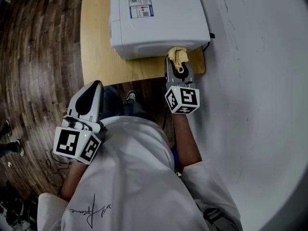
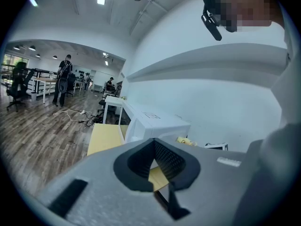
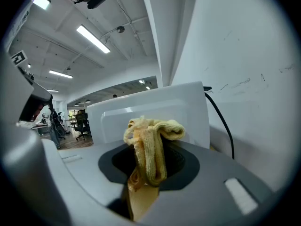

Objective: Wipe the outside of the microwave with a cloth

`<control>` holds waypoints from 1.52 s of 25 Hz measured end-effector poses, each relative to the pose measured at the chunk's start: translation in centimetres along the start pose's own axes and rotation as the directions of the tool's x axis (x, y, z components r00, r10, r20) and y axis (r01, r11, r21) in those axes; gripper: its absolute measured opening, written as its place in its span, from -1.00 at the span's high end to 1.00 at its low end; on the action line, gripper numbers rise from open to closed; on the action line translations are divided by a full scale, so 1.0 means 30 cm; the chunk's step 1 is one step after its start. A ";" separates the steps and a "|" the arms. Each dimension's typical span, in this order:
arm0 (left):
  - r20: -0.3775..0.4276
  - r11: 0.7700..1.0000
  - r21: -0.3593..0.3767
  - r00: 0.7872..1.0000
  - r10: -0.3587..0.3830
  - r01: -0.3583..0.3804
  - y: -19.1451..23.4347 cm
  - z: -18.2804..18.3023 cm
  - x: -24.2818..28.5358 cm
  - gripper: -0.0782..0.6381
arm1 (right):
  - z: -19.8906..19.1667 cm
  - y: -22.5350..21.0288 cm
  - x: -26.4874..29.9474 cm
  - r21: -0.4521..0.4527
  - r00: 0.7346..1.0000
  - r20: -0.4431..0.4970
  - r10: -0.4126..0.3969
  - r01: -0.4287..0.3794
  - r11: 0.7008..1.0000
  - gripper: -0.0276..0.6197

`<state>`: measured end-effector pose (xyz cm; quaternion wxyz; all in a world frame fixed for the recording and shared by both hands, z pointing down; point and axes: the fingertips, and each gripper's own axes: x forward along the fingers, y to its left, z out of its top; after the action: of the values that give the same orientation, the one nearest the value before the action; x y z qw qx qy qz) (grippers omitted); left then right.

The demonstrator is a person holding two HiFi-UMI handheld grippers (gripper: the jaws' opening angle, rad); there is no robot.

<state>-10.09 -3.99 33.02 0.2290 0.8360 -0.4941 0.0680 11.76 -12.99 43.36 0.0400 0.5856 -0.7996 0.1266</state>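
Observation:
The white microwave (image 1: 154, 18) stands on a light wooden table (image 1: 96, 42). My right gripper (image 1: 177, 67) is shut on a bunched yellow cloth (image 1: 177, 56), which it holds against the near right corner of the microwave's side. In the right gripper view the cloth (image 3: 150, 145) hangs out of the gripper (image 3: 148, 171), with the microwave's wall (image 3: 155, 109) just behind it. My left gripper (image 1: 95, 88) is held back by my torso, away from the table, shut and holding nothing. Its own view shows the microwave (image 2: 155, 124) and the cloth (image 2: 186, 140) further off.
A white wall (image 1: 255, 81) runs along the right, close to the microwave. A black power cable (image 1: 208, 41) leaves the microwave's right side. Wooden floor (image 1: 38, 57) lies to the left. A person (image 2: 63, 79) and desks are far off in the room.

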 end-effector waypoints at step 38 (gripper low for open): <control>0.015 0.999 -0.021 0.999 0.041 -0.040 0.073 0.008 -0.034 0.81 | -0.104 0.654 0.105 -0.089 0.877 -0.105 0.468 -0.478 0.874 0.54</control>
<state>-12.51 -4.18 33.15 0.2324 0.8239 -0.5134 0.0608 -8.04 -9.60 43.98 0.0727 0.3635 -0.9221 0.1107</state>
